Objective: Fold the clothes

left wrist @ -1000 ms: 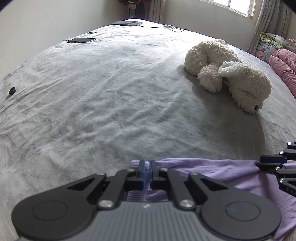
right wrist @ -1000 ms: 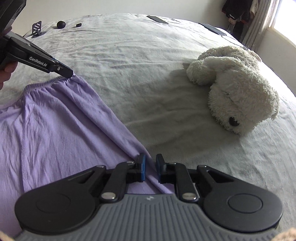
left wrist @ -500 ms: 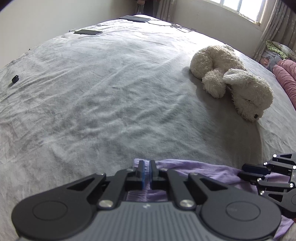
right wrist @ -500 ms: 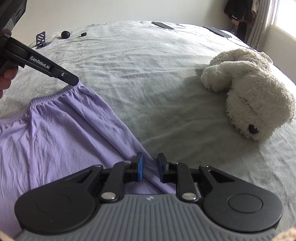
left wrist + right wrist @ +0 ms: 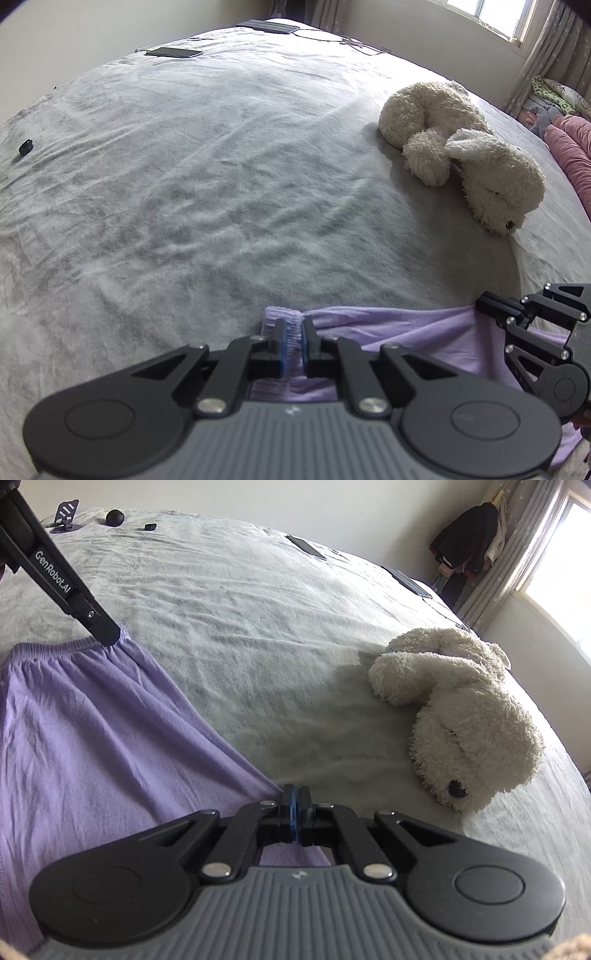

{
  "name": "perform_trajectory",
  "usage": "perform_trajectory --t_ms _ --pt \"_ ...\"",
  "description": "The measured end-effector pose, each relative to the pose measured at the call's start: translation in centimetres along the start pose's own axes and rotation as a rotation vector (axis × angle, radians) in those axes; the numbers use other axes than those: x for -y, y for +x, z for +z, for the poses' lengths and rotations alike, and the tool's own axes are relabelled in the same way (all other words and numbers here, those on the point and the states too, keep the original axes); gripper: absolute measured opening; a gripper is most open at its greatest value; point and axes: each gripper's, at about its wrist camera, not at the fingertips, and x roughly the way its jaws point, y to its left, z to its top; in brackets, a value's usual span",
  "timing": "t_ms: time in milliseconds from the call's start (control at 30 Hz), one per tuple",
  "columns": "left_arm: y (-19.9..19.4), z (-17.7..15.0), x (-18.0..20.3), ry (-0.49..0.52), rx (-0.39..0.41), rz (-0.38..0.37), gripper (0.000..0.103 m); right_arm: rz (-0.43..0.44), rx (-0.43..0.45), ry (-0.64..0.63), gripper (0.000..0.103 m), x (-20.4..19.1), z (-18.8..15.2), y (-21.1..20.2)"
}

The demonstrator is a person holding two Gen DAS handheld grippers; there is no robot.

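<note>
Grey wrinkly bedspread; both grippers, L opening & R, clamp soft purple garment.

This is a bedroom in a home. A wide bed covered with a wrinkled grey blanket fills almost all of both views, and a cream plush rabbit lies on it. Pink bedding and a patterned pillow are piled at the bed's edge beside a curtain under a bright window. Dark clothes hang in the corner next to another curtain. Flat dark slabs, probably a phone and a tablet, lie at the far side of the bed, against plain pale walls.
</note>
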Motion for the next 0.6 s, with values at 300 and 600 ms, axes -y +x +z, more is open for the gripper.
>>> perform_trajectory --t_ms 300,600 --pt "-0.3 0.4 -1.4 -0.08 -0.001 0.008 0.008 0.101 0.082 0.055 0.024 -0.5 2.5 -1.6" --pt "-0.4 0.6 -2.2 -0.14 -0.008 -0.008 0.008 0.225 -0.011 -0.036 0.03 -3.9 4.7 0.9"
